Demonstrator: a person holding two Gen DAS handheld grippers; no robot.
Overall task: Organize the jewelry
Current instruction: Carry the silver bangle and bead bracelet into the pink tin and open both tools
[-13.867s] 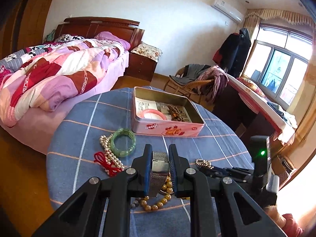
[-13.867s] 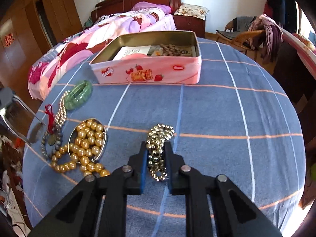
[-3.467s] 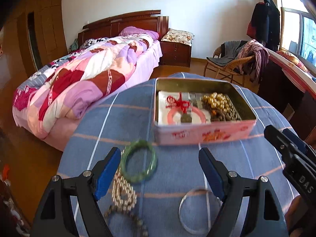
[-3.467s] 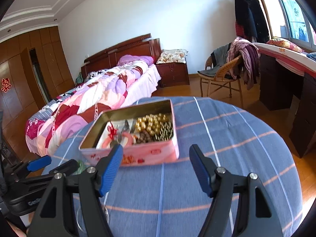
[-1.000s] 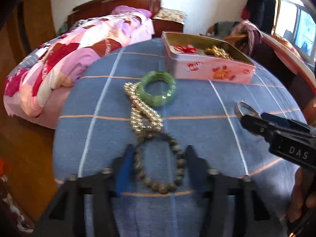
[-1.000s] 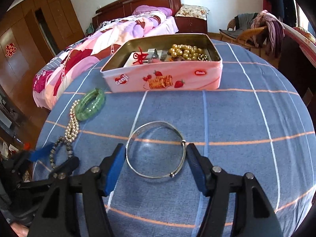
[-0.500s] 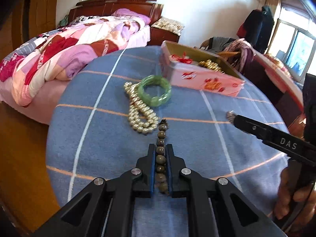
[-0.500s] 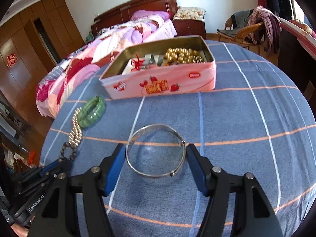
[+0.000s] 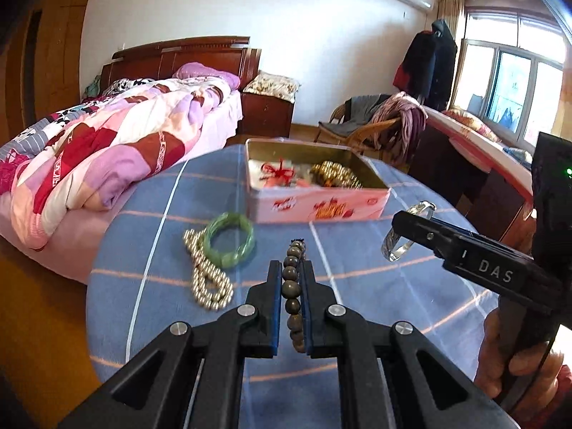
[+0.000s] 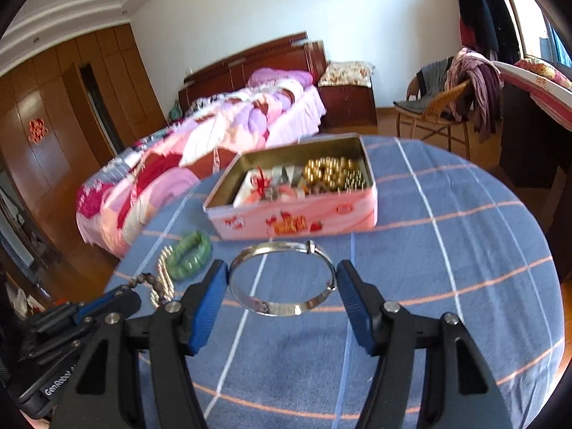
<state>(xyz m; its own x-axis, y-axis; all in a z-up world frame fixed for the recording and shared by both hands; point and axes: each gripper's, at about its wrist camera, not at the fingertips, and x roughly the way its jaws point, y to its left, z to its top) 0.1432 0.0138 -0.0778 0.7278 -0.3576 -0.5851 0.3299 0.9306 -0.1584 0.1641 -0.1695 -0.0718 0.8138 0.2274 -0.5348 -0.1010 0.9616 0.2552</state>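
Note:
My left gripper (image 9: 289,279) is shut on a dark bead bracelet (image 9: 291,287) and holds it above the blue tablecloth. My right gripper (image 10: 281,279) is shut on a silver bangle (image 10: 282,279), gripped across its width and lifted off the table; it also shows in the left wrist view (image 9: 407,230). The pink tin box (image 9: 314,200) (image 10: 296,211) stands open ahead, with gold beads, a red knot and other pieces inside. A green jade bangle (image 9: 230,239) (image 10: 189,254) and a pearl necklace (image 9: 207,279) lie on the cloth to the left.
The round table (image 10: 447,286) has a blue checked cloth, its edge close on the left and right. A bed (image 9: 107,150) stands behind on the left, a wicker chair with clothes (image 9: 379,125) behind on the right.
Both grippers have risen from the table. The left lifted the dark bead bracelet, and the right closed on the silver bangle and lifted it toward the tin.

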